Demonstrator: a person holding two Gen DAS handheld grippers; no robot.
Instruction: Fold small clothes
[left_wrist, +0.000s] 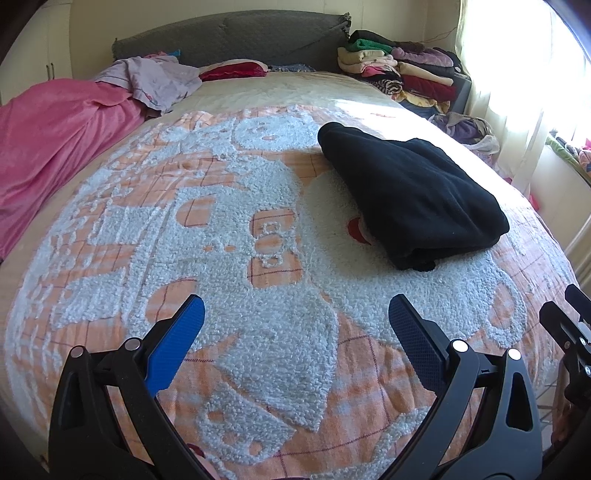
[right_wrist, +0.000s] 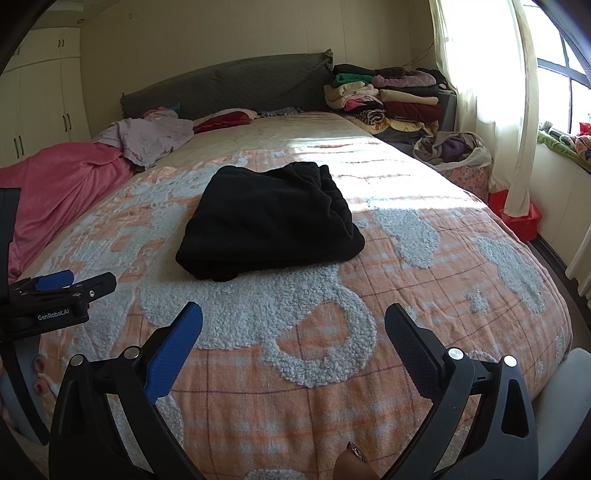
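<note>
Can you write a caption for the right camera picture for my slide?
Folded black garment on the orange bedspread, right gripper open before it.

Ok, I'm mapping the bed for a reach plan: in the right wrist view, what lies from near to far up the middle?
Right gripper → black folded garment → red pillow → grey headboard.

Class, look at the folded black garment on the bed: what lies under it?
The black garment rests on the orange-and-white patterned bedspread. A red patch of the pattern peeks out at its edge; whatever else lies beneath is covered.
</note>
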